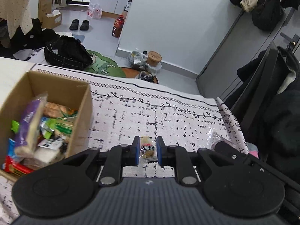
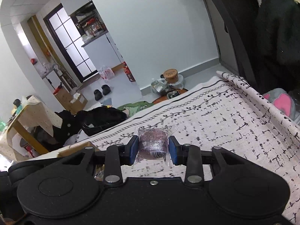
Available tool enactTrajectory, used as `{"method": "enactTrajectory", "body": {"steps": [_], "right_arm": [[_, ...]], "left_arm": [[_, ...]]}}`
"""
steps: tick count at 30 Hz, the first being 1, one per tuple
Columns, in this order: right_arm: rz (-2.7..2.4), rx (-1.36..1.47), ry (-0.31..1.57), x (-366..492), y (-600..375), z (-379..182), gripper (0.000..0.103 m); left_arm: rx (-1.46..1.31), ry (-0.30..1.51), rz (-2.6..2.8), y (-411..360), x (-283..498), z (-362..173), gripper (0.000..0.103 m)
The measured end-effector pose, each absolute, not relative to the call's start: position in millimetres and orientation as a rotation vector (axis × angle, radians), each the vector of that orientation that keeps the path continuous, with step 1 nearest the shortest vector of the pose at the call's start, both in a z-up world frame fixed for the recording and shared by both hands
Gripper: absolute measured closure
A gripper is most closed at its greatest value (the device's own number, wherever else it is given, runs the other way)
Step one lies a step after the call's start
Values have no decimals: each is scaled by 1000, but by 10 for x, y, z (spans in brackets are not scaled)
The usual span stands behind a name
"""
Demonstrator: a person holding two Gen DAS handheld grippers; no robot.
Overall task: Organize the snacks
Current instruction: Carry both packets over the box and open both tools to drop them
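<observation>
My left gripper is shut on a small clear-wrapped tan snack and holds it above the patterned white cloth. An open cardboard box stands to its left, filled with several snack packets. My right gripper is shut on a clear-wrapped purplish snack above the same cloth. In the left wrist view the right gripper's body and its packet's clear edge show at the right. The box's corner shows at the left in the right wrist view.
The cloth's far edge drops to a floor with a black bag, a green mat and a wooden-lidded jar. A dark chair with black clothing stands at the right. A rolled cloth edge borders the right side.
</observation>
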State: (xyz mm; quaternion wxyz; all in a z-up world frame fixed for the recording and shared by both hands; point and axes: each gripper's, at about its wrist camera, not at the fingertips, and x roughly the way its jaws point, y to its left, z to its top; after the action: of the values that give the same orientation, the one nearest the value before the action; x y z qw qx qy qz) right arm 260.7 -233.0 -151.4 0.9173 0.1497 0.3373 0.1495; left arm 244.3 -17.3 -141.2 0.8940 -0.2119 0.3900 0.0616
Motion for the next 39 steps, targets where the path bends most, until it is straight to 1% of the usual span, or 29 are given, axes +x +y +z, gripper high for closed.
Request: {"method": "enactTrajectory", "body": {"steps": [12, 24, 37, 39], "right_arm": [[367, 276, 670, 2446, -1995, -1370, 69], [429, 236, 678, 2400, -1555, -1330, 69], [511, 197, 712, 2360, -1018, -1383, 69], [520, 192, 722, 2352, -956, -1400, 69]], "left_arm": [[-508, 751, 156, 208, 2105, -1133, 86], [-589, 682, 246, 770, 1767, -912, 86], [-681, 688, 305, 1222, 1675, -1006, 86], [-698, 698, 319, 1287, 1675, -1041, 84]]}}
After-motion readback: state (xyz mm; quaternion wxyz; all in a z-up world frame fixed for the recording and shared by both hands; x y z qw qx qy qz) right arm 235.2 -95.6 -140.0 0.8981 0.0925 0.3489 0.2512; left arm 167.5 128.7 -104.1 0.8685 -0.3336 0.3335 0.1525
